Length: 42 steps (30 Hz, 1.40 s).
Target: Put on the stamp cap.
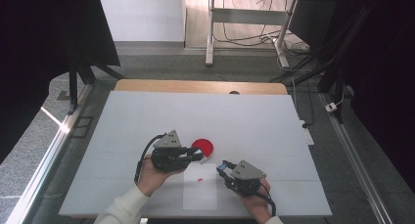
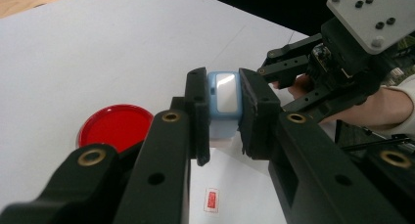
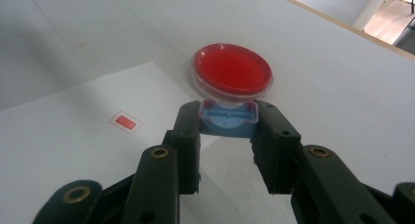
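Note:
My left gripper (image 2: 224, 79) is shut on a light blue stamp body (image 2: 224, 99) with a pale shiny face, held just above the table. In the high view the left gripper (image 1: 198, 155) points right, its tips at the near edge of a round red ink dish (image 1: 203, 146). My right gripper (image 3: 229, 111) is shut on a light blue square cap (image 3: 229, 120), open side up, just short of the red dish (image 3: 232, 70). From above, the right gripper (image 1: 224, 166) sits to the right of the white paper (image 1: 200, 192). The dish (image 2: 117, 126) lies left of the left jaws.
The white sheet of paper (image 3: 73, 121) bears a small red stamped mark (image 3: 126, 121), also seen as the red mark (image 2: 211, 199) below the left jaws. A white mat (image 1: 147, 116) covers the wooden table (image 1: 195, 85). The right gripper (image 2: 268, 62) is close beyond the stamp body.

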Available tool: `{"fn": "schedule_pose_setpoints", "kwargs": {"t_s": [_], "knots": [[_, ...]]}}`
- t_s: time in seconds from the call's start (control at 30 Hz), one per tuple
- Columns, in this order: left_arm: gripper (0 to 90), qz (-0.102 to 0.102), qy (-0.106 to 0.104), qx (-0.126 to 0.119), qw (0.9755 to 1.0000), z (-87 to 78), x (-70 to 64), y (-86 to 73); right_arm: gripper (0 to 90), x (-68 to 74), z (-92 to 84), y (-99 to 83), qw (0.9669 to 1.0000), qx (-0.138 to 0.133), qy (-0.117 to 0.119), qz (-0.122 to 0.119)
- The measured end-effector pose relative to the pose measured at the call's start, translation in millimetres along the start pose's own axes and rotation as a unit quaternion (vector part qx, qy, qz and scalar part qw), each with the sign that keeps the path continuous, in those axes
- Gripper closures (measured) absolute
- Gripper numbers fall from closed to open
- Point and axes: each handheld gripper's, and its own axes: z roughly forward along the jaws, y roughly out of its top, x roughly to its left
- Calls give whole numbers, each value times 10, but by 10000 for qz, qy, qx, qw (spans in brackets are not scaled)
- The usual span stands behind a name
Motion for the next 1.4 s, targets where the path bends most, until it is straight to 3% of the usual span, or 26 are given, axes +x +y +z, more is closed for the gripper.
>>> {"fn": "schedule_pose_setpoints", "kwargs": {"t_s": [0.37, 1.4], "knots": [[752, -49, 9, -36, 10000, 51, -31, 6, 642, 70, 66, 44, 10000, -51, 11, -63], [752, -155, 19, -106, 9998, 129, -60, 17, 642, 210, 237, 170, 9998, -154, -22, 106]]}}
